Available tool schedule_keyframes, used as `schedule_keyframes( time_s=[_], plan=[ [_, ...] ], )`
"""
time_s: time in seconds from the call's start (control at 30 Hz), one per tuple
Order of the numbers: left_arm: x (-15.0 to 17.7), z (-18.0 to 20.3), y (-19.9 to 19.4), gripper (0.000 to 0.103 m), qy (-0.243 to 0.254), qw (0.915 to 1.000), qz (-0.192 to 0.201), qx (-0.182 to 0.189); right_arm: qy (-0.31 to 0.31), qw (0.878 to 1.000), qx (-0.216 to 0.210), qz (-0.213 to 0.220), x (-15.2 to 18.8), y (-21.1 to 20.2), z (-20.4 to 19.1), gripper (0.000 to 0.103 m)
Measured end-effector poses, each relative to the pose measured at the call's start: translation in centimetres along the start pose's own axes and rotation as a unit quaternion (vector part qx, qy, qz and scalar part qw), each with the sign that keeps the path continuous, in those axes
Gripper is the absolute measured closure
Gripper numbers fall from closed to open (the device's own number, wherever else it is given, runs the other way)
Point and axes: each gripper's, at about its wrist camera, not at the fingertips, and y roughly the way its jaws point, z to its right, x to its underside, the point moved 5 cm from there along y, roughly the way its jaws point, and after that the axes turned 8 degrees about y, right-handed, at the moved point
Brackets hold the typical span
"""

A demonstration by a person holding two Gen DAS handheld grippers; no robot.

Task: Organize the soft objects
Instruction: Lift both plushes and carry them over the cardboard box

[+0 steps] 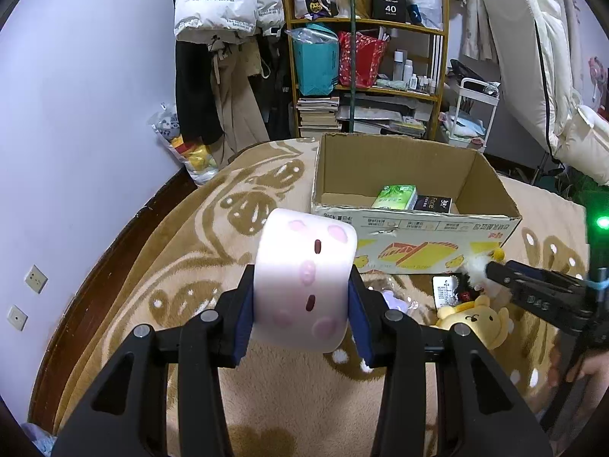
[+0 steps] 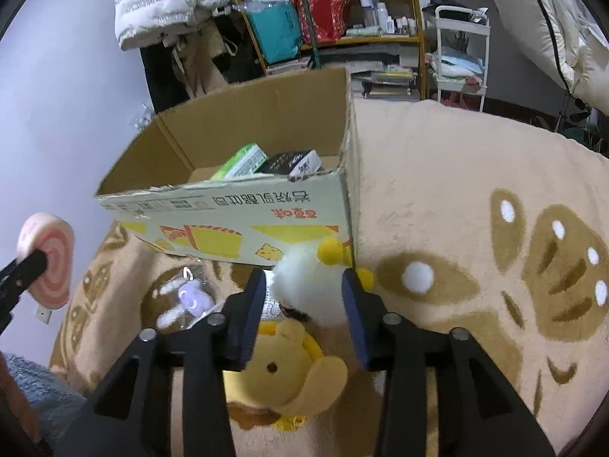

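Left hand-held gripper [image 1: 304, 297] is clamped on the pink roll-cake plush [image 1: 304, 278], pads pressing both flat swirl ends, held up in the air short of the cardboard box [image 1: 415, 228]. Right hand-held gripper [image 2: 304, 297] sits around the white fluffy plush [image 2: 312, 285] with yellow pom-poms, pads on either side of the fur; I can't tell if it's actually squeezing yet, looks close though.

My take on doing this well: carry the roll over the box's near wall and clear the rim before letting go, aiming at the bare left half, since the green tissue pack [image 1: 394, 197] and the dark pack [image 1: 432, 203] sit toward the right. Don't over-squeeze, it's squishy and could pop out.

The blanket-covered bed [image 2: 475, 175] carries it all. Box sits mid-bed, open top. The roll is pale pink with darker blotches. Yellow bear plush [image 2: 281, 373] lies just in front of the box, under the right gripper, with a small lilac bagged toy [image 2: 190, 297] beside it.
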Motion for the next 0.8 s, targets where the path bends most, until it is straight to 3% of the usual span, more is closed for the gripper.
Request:
schedule_keyframes(
  time_s=[0.27, 0.37, 0.57, 0.63, 0.8],
  plan=[
    [0.2, -0.2, 0.5, 0.061, -0.004, 1.0000, -0.006, 0.001, 0.017, 1.000, 0.017, -0.021, -0.2, 3.9, 0.4, 0.056],
    [0.2, -0.2, 0.8, 0.061, -0.005, 0.9999, -0.009, 0.002, 0.021, 0.999, 0.010, -0.030, -0.4, 4.8, 0.6, 0.068],
    [0.3, 0.0, 1.0, 0.061, -0.002, 0.9999, -0.011, 0.000, 0.023, 0.999, 0.014, -0.026, -0.2, 4.7, 0.5, 0.072],
    [0.3, 0.0, 1.0, 0.061, -0.001, 1.0000, -0.010, -0.001, 0.022, 0.999, 0.019, -0.021, -0.1, 4.1, 0.4, 0.082],
    [0.2, 0.0, 1.0, 0.061, 0.000, 1.0000, -0.008, -0.001, 0.021, 0.999, 0.019, -0.015, 0.3, 2.9, 0.5, 0.084]
  ],
)
